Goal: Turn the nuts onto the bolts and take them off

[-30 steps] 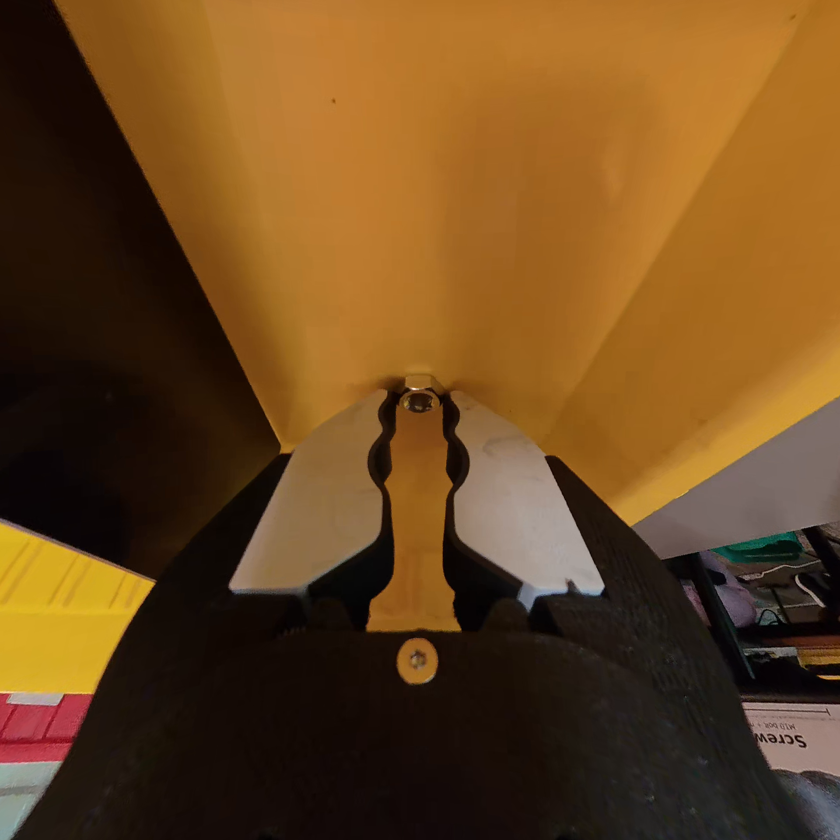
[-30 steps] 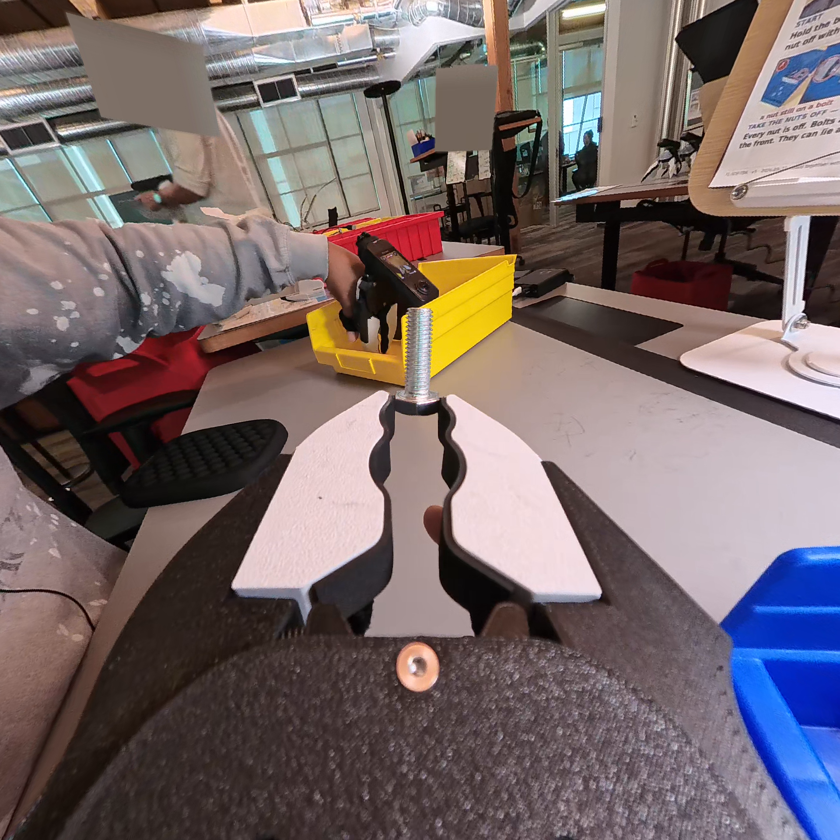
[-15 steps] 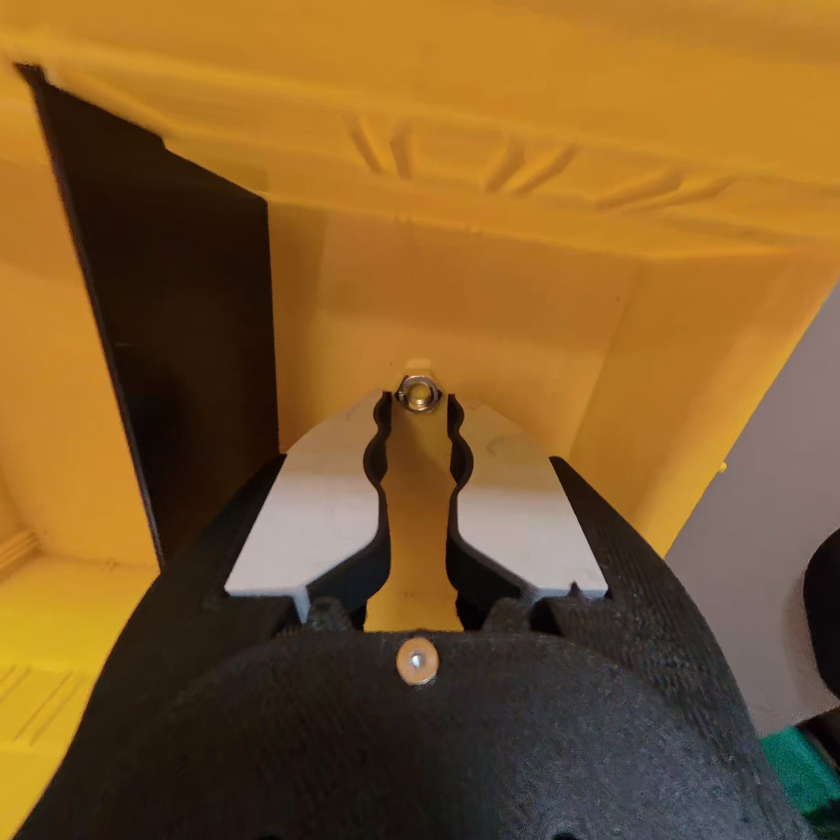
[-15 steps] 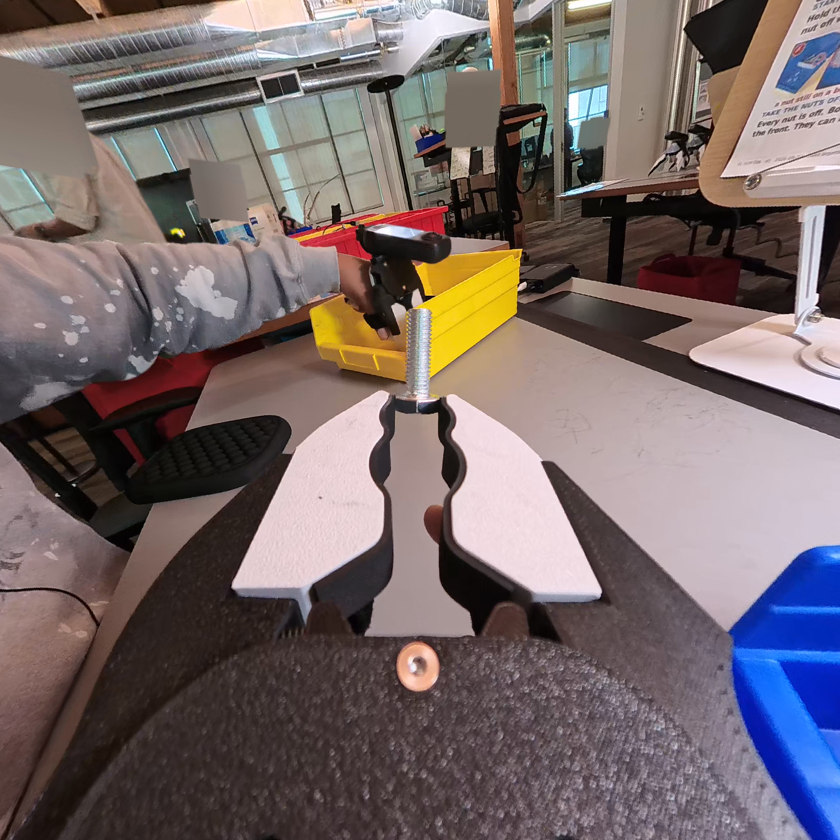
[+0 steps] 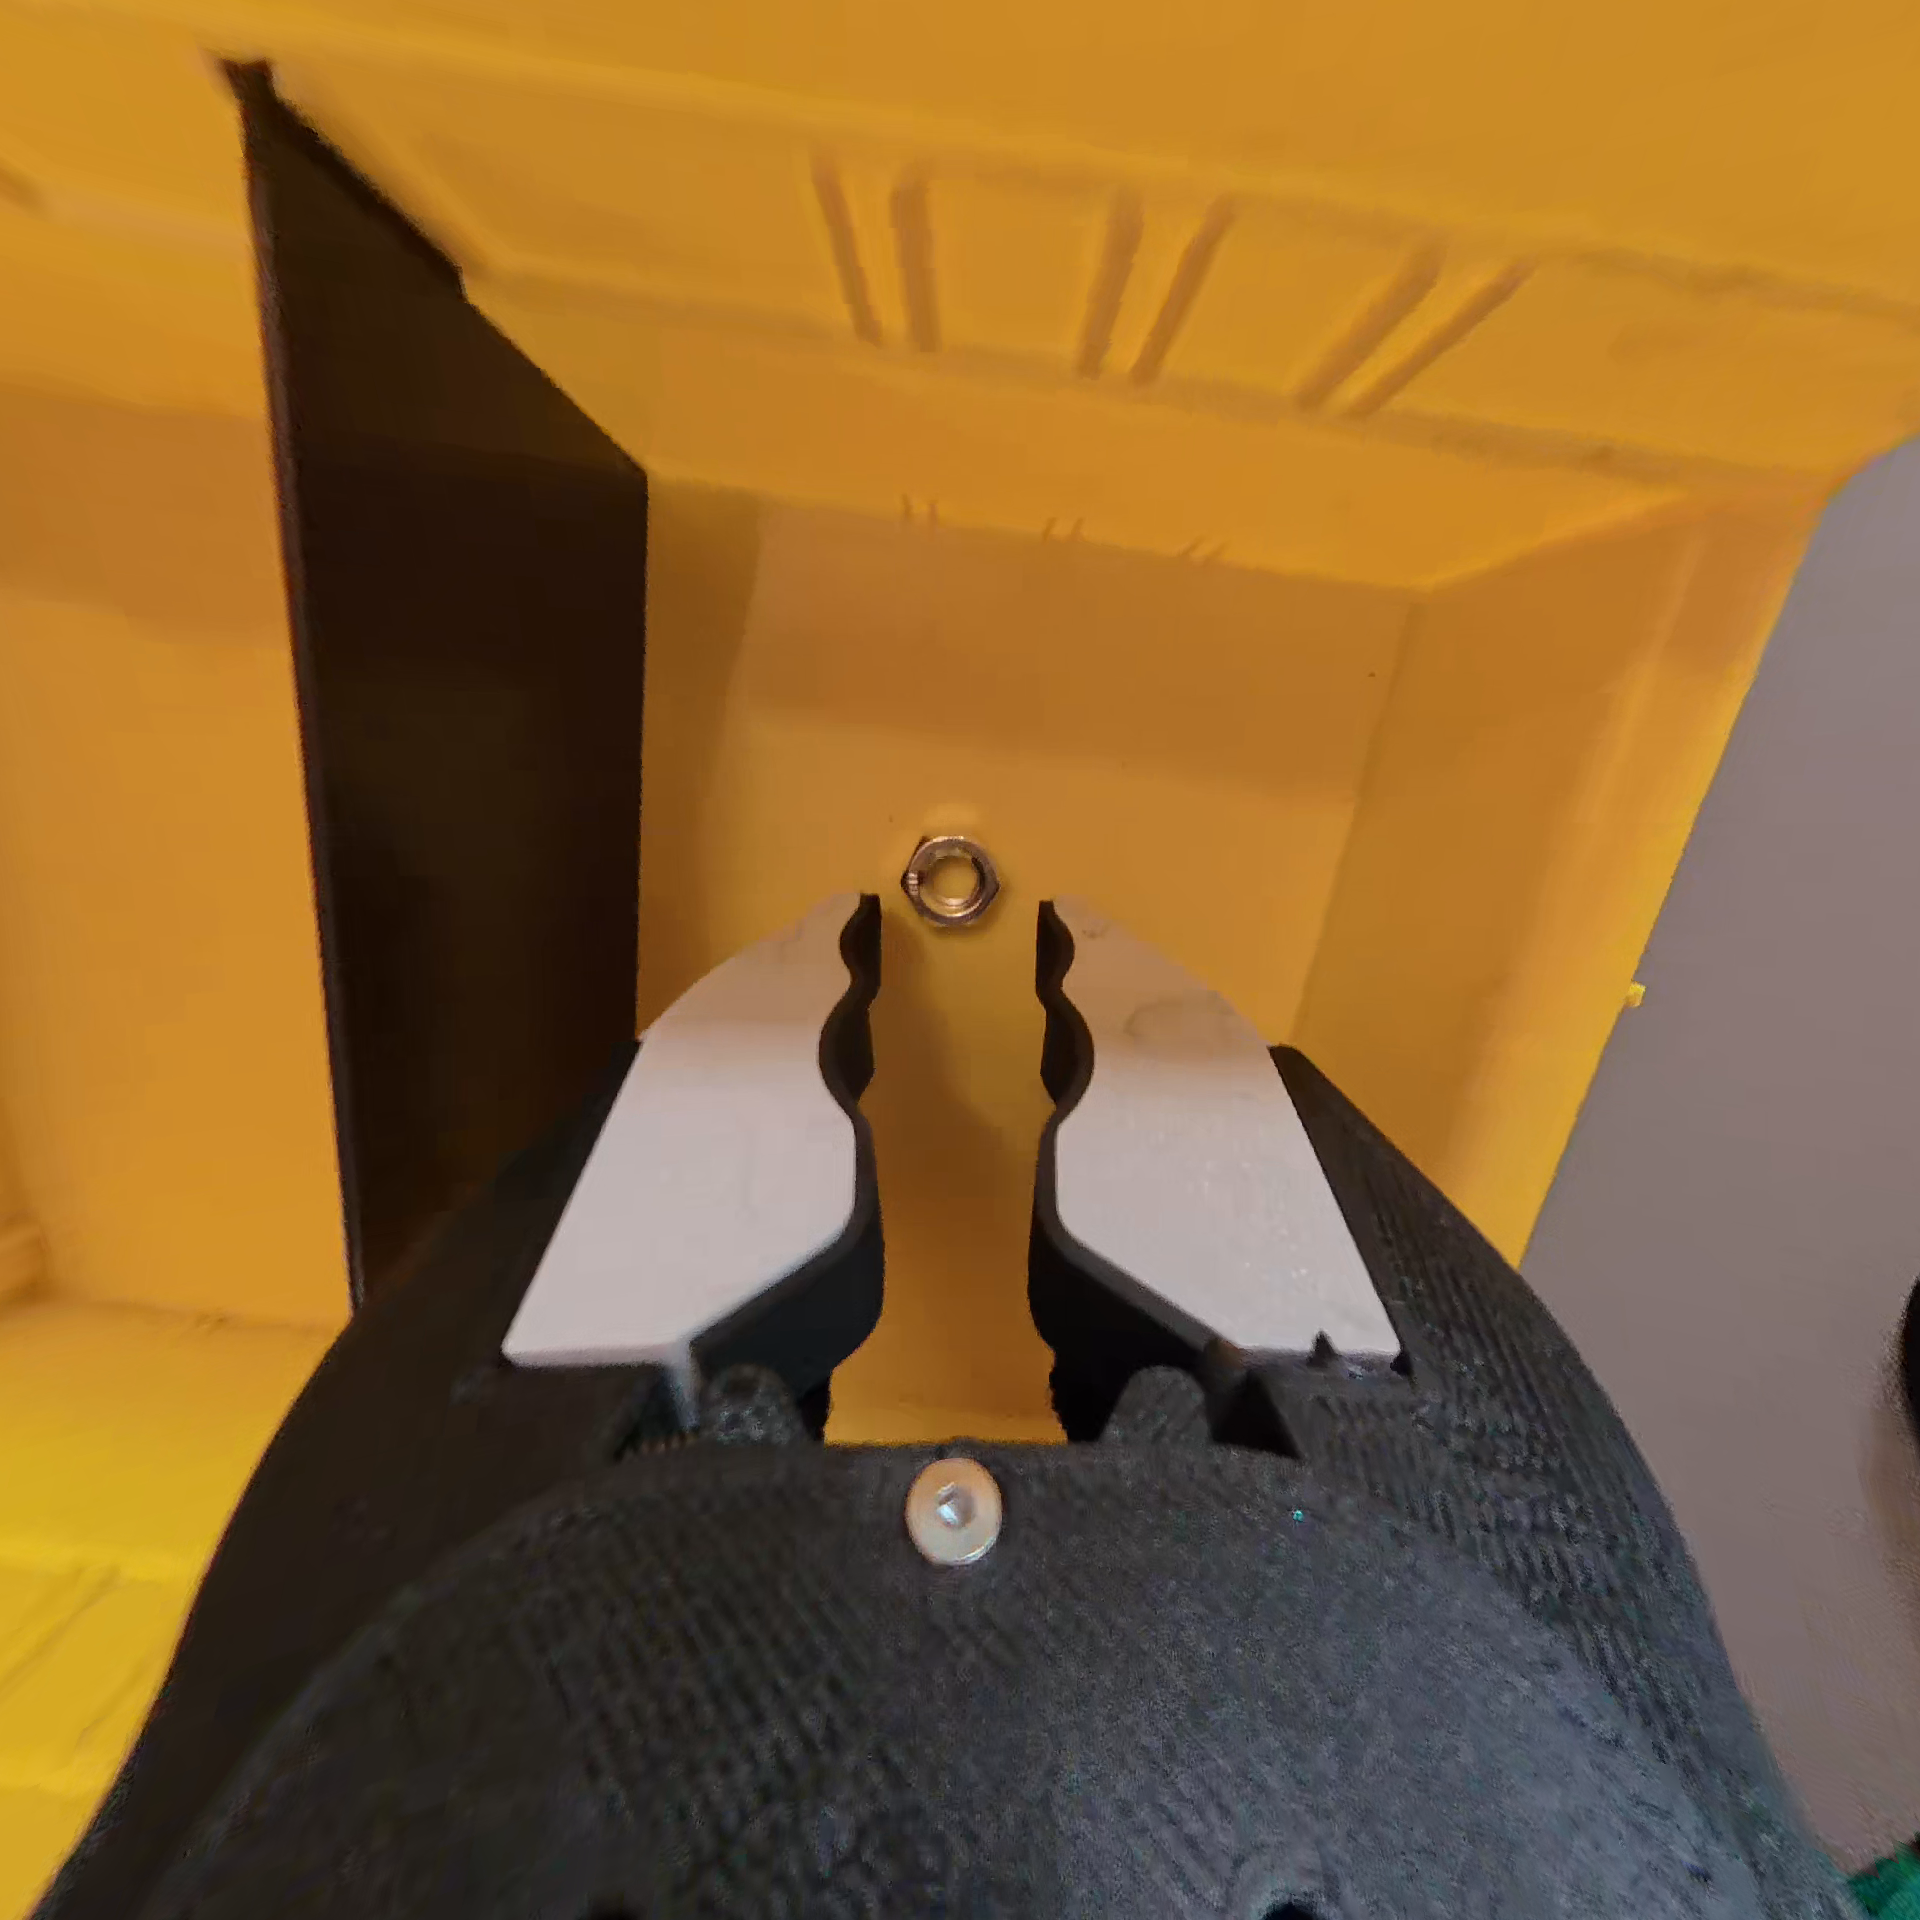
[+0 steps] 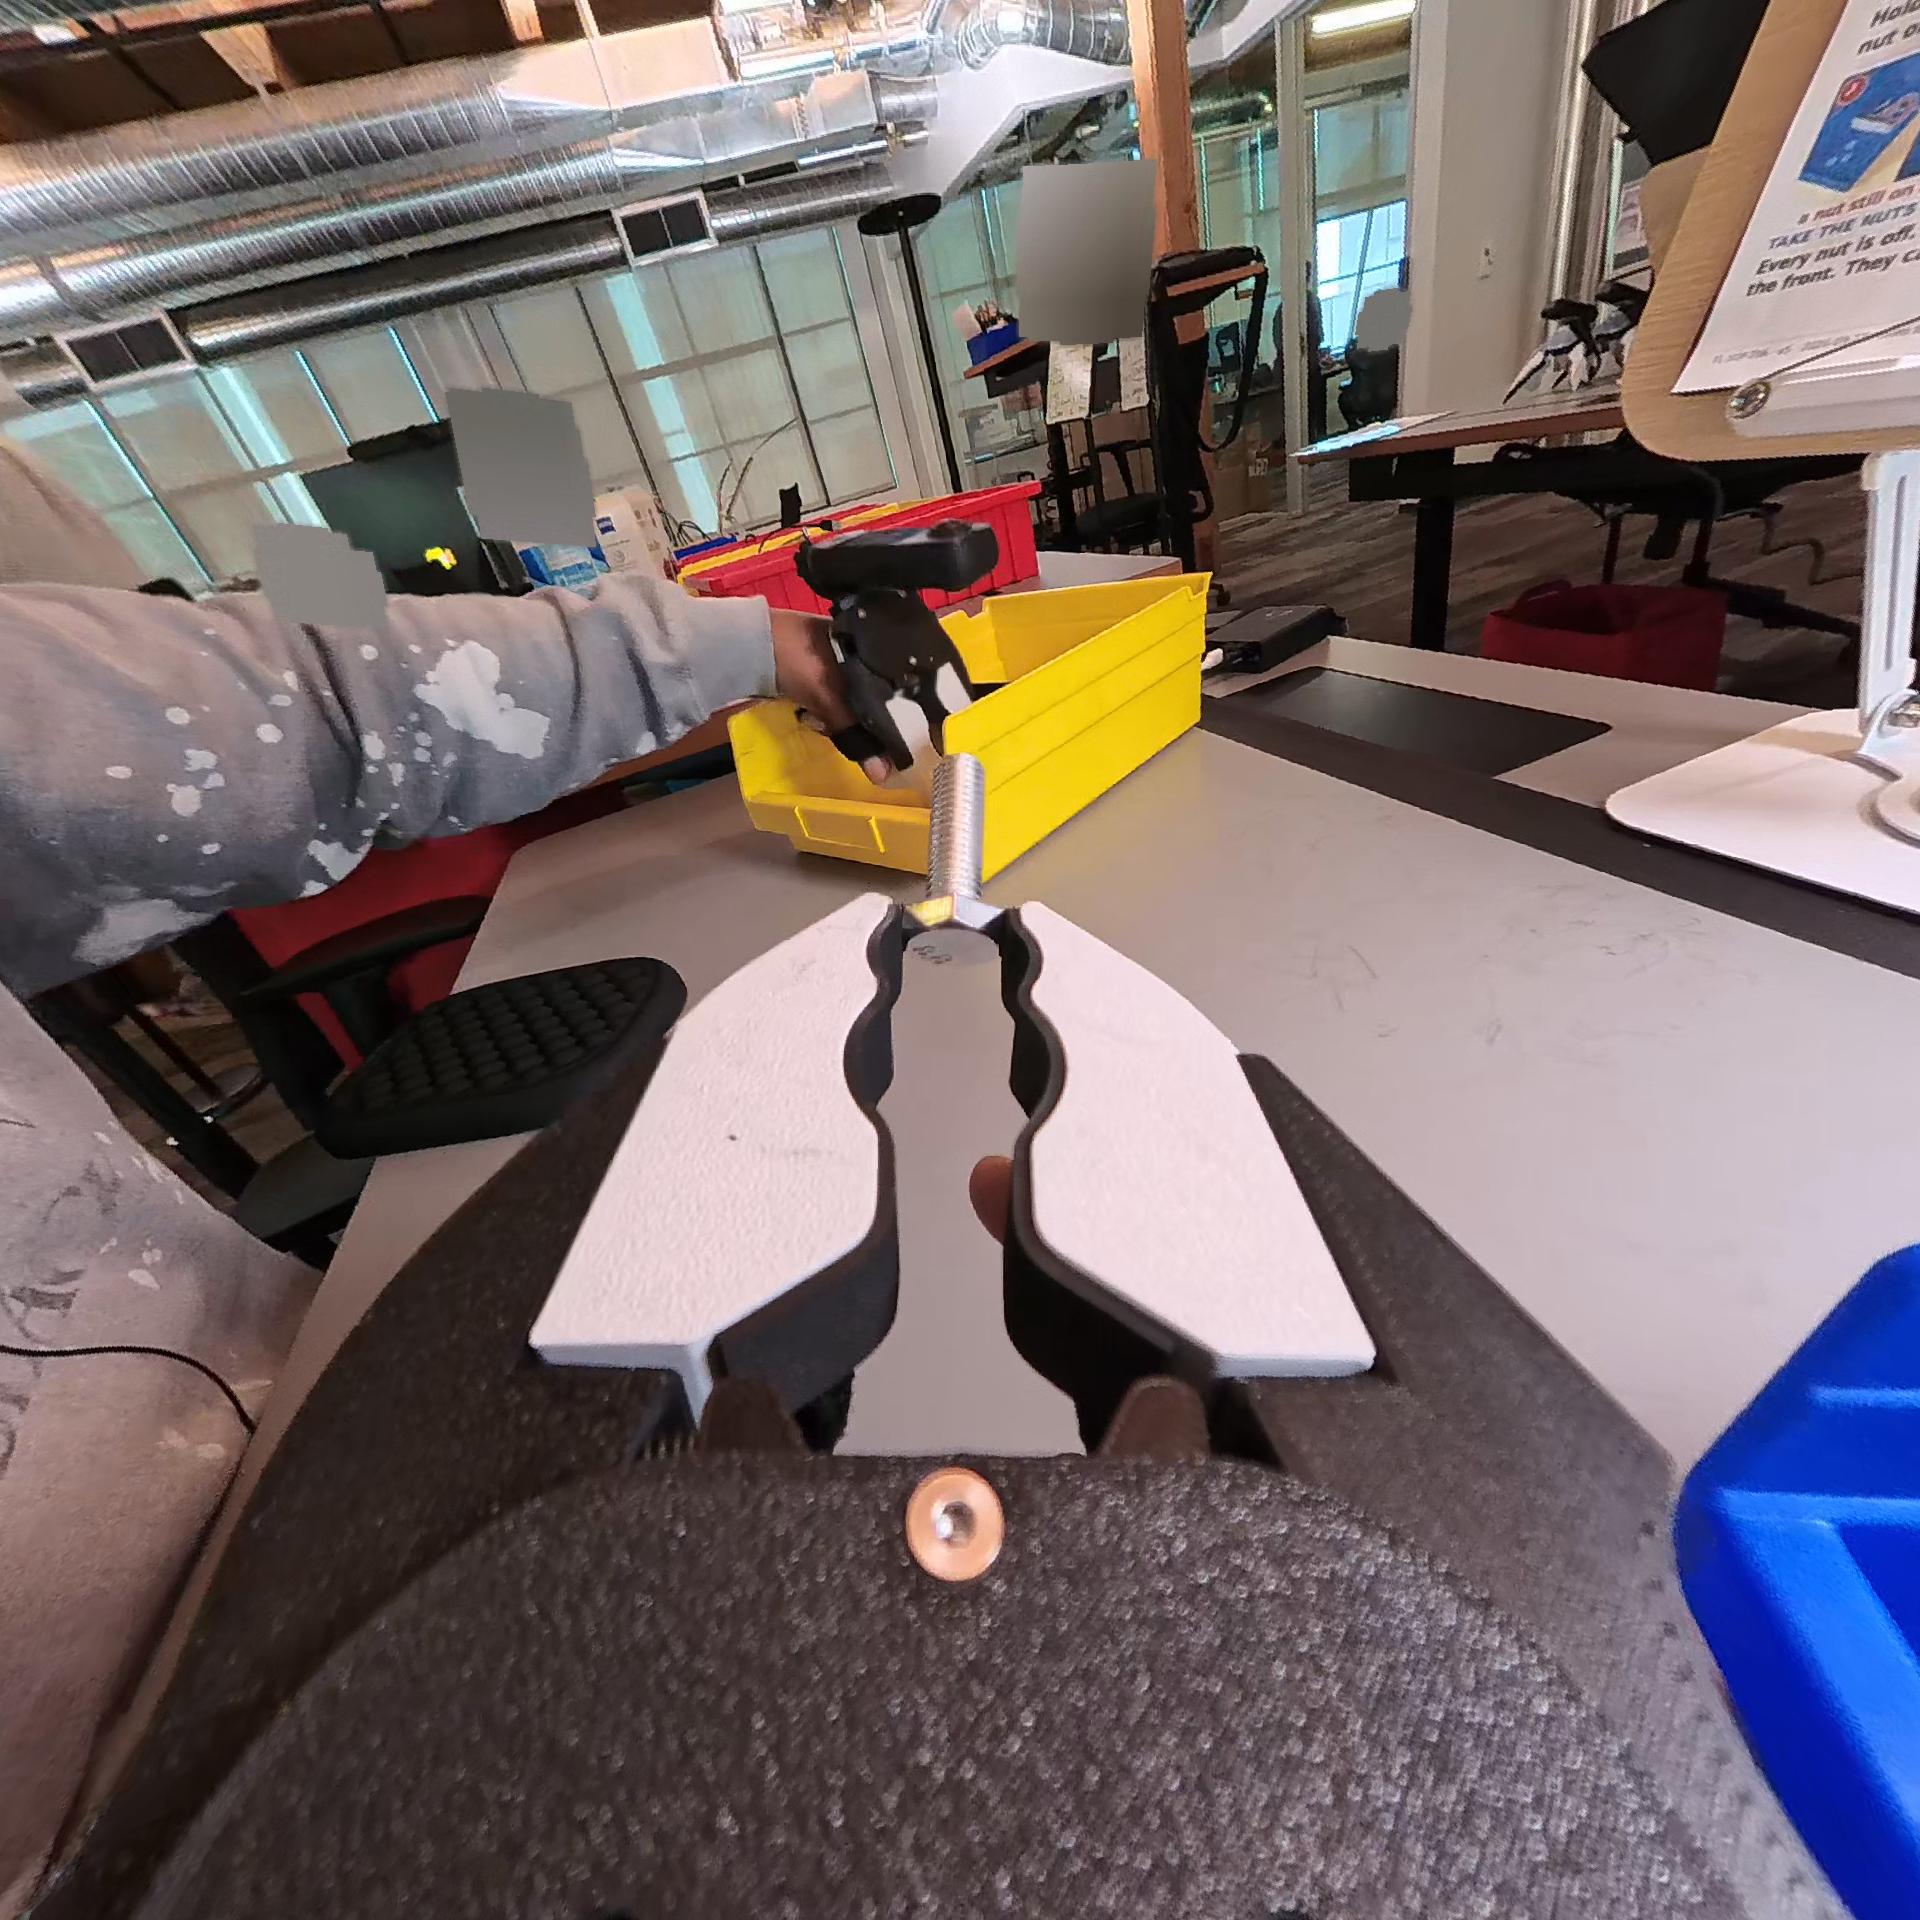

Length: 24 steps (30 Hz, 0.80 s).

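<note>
Nut (image 5: 951,881), small silver hex w/ open round bore, is lying flat on the floor of the yellow bin (image 5: 1091,727), just past the tips of the left gripper (image 5: 958,912). Fingers (image 5: 727,1143) of that gripper are sitting apart w/ a clear gap, holding nothing; nut is lying free just beyond the gap, not touching either tip. Black divider (image 5: 457,727) is standing upright in the bin, left of the nut, splitting off another yellow compartment on the far left.

Bolt (image 6: 954,831), bright steel w/ threaded shank & hex head, is sticking up & forward from the right gripper (image 6: 951,925). Its jaws are closing narrowly on the hex head, shank tilting slightly right.

In the right wrist view the left gripper (image 6: 904,665) is showing farther off, held by a hand on a grey paint-spattered sleeve (image 6: 364,727), dipping into the yellow bin (image 6: 1081,717) at the far left of the grey table (image 6: 1403,987). Table surface is showing light scuffs. Blue bin (image 6: 1829,1507) is sitting near right. White stand base (image 6: 1766,800) w/ a clipboard sheet is standing far right. Black chair armrest (image 6: 499,1049) is poking in near left. Red bins (image 6: 935,530) are sitting behind; room beyond is an open office w/ big windows, exposed ducts & desks.
</note>
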Each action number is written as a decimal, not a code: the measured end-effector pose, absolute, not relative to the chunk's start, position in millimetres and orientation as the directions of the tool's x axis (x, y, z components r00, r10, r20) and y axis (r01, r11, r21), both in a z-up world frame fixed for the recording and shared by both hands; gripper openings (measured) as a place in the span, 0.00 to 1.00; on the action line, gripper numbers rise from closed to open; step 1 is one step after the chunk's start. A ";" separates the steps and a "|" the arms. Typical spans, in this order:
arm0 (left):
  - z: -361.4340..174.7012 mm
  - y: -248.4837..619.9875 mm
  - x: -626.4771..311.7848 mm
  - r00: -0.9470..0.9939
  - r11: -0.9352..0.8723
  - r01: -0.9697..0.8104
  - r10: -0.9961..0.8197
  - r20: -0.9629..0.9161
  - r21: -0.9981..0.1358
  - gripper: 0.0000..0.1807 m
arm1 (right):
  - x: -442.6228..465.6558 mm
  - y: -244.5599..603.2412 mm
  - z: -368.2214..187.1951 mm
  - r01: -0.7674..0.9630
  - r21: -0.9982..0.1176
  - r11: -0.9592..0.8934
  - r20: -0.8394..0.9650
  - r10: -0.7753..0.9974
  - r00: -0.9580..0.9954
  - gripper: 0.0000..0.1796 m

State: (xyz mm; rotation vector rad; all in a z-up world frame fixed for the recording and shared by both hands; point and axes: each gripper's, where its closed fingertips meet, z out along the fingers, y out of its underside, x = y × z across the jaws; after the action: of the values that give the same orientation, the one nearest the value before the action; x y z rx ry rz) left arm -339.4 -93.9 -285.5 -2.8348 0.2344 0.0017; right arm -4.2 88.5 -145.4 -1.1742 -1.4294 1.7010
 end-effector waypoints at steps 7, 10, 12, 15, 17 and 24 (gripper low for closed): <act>-292.7 -93.4 -339.3 0.962 -0.928 -0.267 -0.273 -0.014 -0.259 0.15 | 1.7 85.5 -133.6 0.026 -0.962 -0.271 -0.252 0.850 -0.463 0.10; -293.0 -92.5 -338.4 0.962 -0.925 -0.267 -0.274 -0.012 -0.271 0.12 | 3.6 84.5 -129.8 0.004 -0.957 -0.291 -0.257 0.838 -0.481 0.10; -293.0 -91.9 -337.0 0.964 -0.924 -0.256 -0.266 -0.004 -0.283 0.11 | 3.4 83.8 -130.0 0.007 -0.950 -0.313 -0.276 0.826 -0.492 0.10; -293.3 -91.2 -335.8 0.975 -0.935 -0.211 -0.223 0.009 -0.284 0.11 | 2.3 82.2 -133.0 0.016 -0.948 -0.318 -0.284 0.821 -0.495 0.10; -293.2 -88.3 -333.8 0.988 -0.950 -0.132 -0.148 0.037 -0.282 0.10 | 2.0 80.2 -134.0 0.018 -0.948 -0.316 -0.283 0.819 -0.499 0.10; -281.4 -80.9 -335.0 0.996 -0.945 -0.092 -0.081 -0.047 -0.313 0.17 | 5.6 75.2 -128.6 -0.012 -0.942 -0.336 -0.279 0.801 -0.530 0.10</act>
State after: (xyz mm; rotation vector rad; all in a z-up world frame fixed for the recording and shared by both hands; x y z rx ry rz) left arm -335.0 -80.9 -281.4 -2.8183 0.1255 0.0484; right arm 5.6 75.2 -128.6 -1.0522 -1.3420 1.9180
